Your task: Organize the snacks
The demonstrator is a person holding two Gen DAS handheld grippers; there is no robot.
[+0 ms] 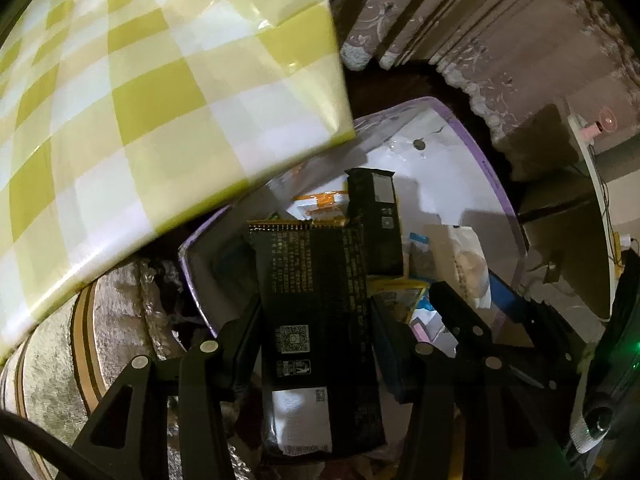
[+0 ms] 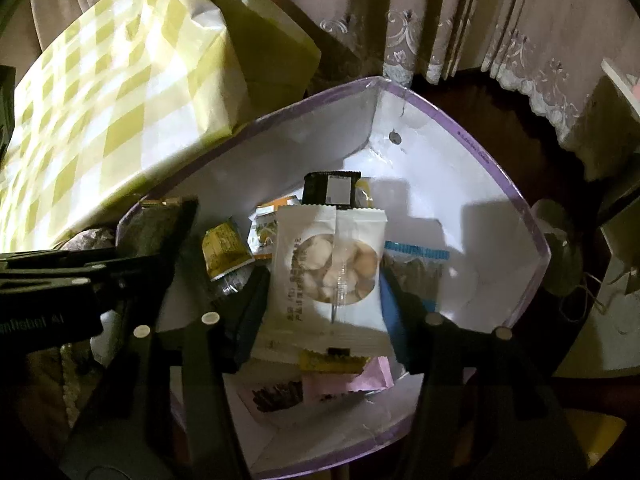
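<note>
My left gripper points steeply down and is shut on a long black snack packet, printed side up, above the near corner of a white box with a purple rim. My right gripper hangs over the same box. A white packet with a round window of pale nuts sits between its pads, and both of its edges touch them. Several snacks lie in the box: a black packet, a yellow one, a blue-edged one and a pink one.
A table under a yellow-and-white checked cloth overhangs the box on the left. Lace-trimmed curtains hang behind. A striped velvet cushion lies below the table edge. In the right wrist view, the left gripper's fingers crowd the box's left side.
</note>
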